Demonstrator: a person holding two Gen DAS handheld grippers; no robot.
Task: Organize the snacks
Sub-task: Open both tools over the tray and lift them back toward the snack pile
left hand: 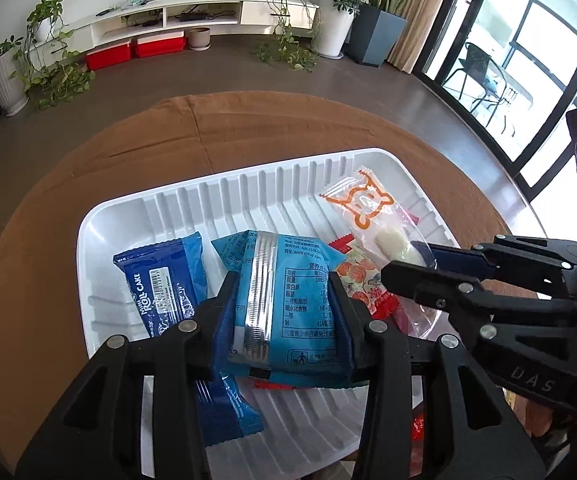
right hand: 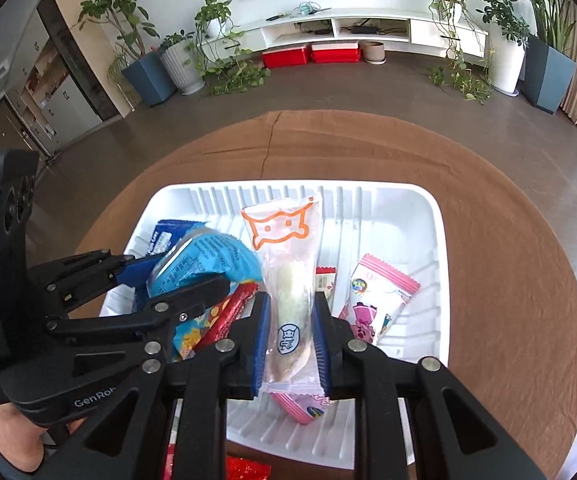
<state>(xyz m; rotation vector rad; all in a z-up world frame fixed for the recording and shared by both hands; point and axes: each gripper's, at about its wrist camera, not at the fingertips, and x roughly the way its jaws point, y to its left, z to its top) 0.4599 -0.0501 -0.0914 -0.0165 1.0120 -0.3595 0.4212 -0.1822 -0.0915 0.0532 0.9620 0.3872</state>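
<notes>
both grippers hold a snack over the white tray [left hand: 160, 208] on the brown round table [left hand: 48, 216].

the tray's near rim is cut off by the grippers in both views. the left gripper [left hand: 284, 312] is clamped on a light blue packet [left hand: 288, 300], which hides most of what lies under it. the right gripper [right hand: 288, 344] pinches a clear packet with an orange cat outline [right hand: 286, 264], held above the tray. only the left view shows the dark blue roll cake packet [left hand: 160, 284] plainly; one such packet, partly under the fingers. only the right view shows two pink sweets packets [right hand: 376, 296], one half hidden beneath the gripper. red wrappers [right hand: 228, 316] peek out between the grippers; their number is hard to tell.
</notes>
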